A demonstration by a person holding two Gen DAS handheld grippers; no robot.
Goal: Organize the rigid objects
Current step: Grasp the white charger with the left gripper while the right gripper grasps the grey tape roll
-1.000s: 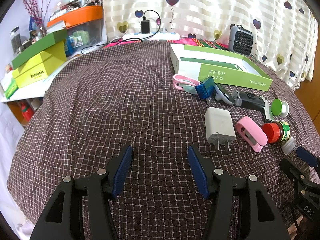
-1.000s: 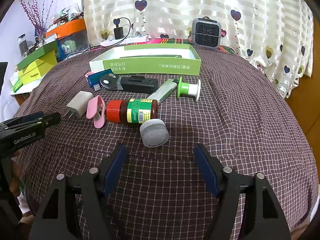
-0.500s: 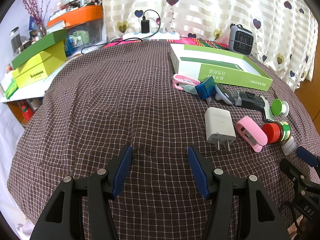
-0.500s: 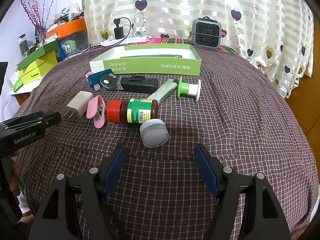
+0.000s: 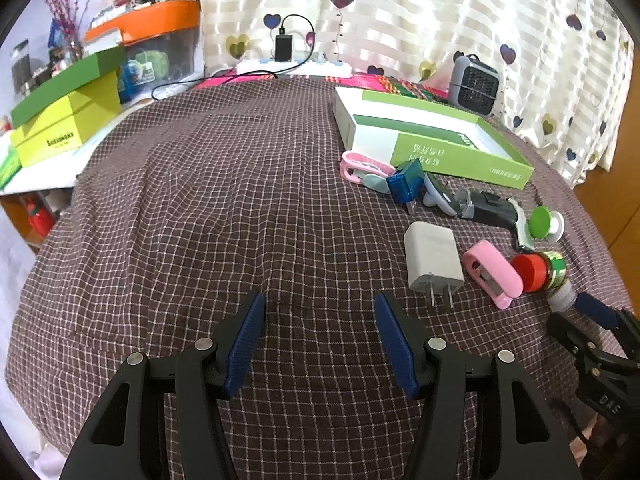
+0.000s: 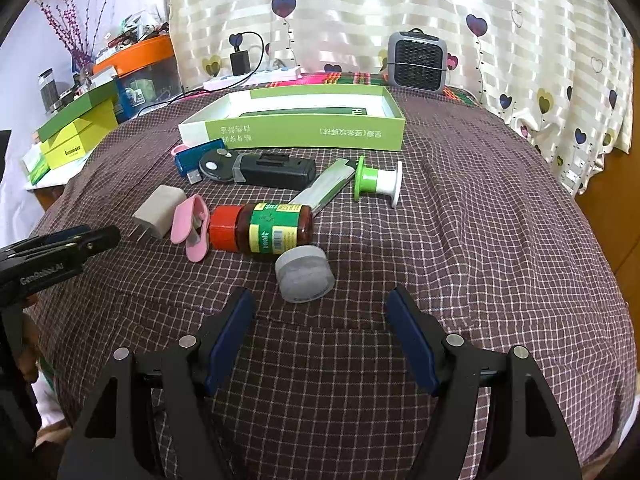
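Small objects lie in a cluster on the checked cloth in front of an open green and white box (image 6: pixel 296 120): a grey round tub (image 6: pixel 305 275), a red-capped bottle (image 6: pixel 262 229), a pink stapler (image 6: pixel 191 227), a white charger (image 6: pixel 158 211), a black device (image 6: pixel 276 170), a blue USB stick (image 6: pixel 198 157) and a green and white spool (image 6: pixel 376 180). My right gripper (image 6: pixel 320 312) is open and empty just short of the tub. My left gripper (image 5: pixel 319 326) is open and empty over bare cloth, left of the charger (image 5: pixel 432 262) and stapler (image 5: pixel 493 274).
A small grey heater (image 6: pixel 418 62) stands behind the box. A power strip with a black plug (image 5: pixel 288 62) lies at the back. Yellow-green boxes (image 5: pixel 60 120) and an orange-lidded bin (image 5: pixel 156 44) stand at the left. Curtains hang behind.
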